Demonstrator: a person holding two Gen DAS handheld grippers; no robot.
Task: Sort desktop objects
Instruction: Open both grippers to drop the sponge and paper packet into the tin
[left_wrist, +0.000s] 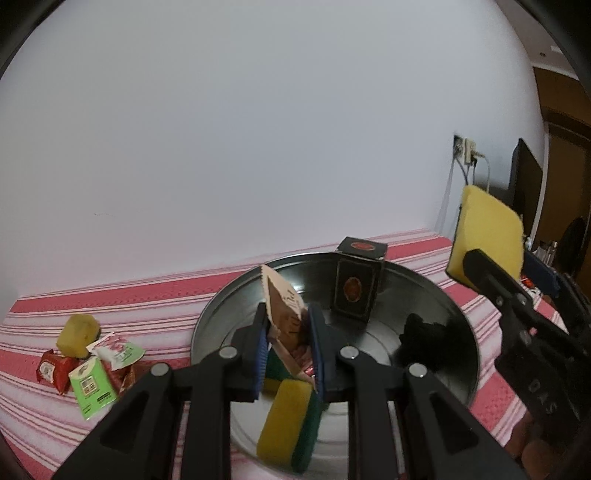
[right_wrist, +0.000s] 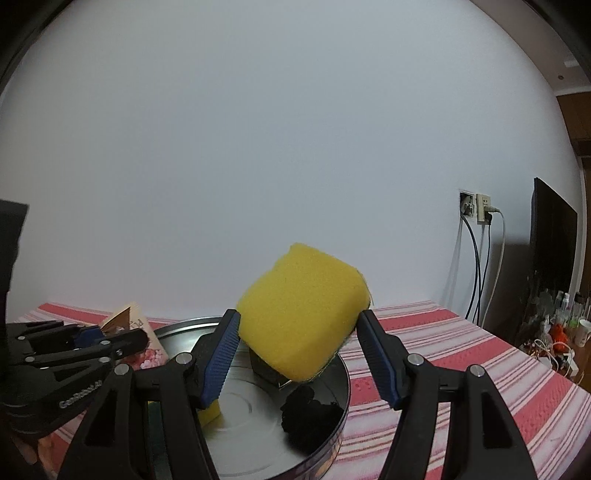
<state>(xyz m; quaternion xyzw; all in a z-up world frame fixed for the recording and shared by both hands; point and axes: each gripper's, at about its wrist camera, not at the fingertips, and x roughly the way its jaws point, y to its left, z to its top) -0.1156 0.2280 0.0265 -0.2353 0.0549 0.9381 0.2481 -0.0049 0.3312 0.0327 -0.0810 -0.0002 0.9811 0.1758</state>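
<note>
My left gripper (left_wrist: 290, 341) is shut on a brown paper sachet (left_wrist: 282, 302) and holds it over a round metal tin (left_wrist: 436, 295). In the tin lie a yellow-green sponge (left_wrist: 286, 424), a black box (left_wrist: 354, 290) standing upright and a black crumpled thing (left_wrist: 421, 338). My right gripper (right_wrist: 297, 334) is shut on a yellow sponge (right_wrist: 303, 314) with a green back and holds it above the tin (right_wrist: 332, 432). The right gripper with its sponge (left_wrist: 487, 240) also shows at the right of the left wrist view.
The table has a red and white striped cloth (left_wrist: 155, 306). On its left lie a small yellow sponge (left_wrist: 78, 334), red packets (left_wrist: 51, 371) and green-white sachets (left_wrist: 92, 386). A wall socket with cables (right_wrist: 480, 214) and a dark monitor (right_wrist: 550, 243) are at the right.
</note>
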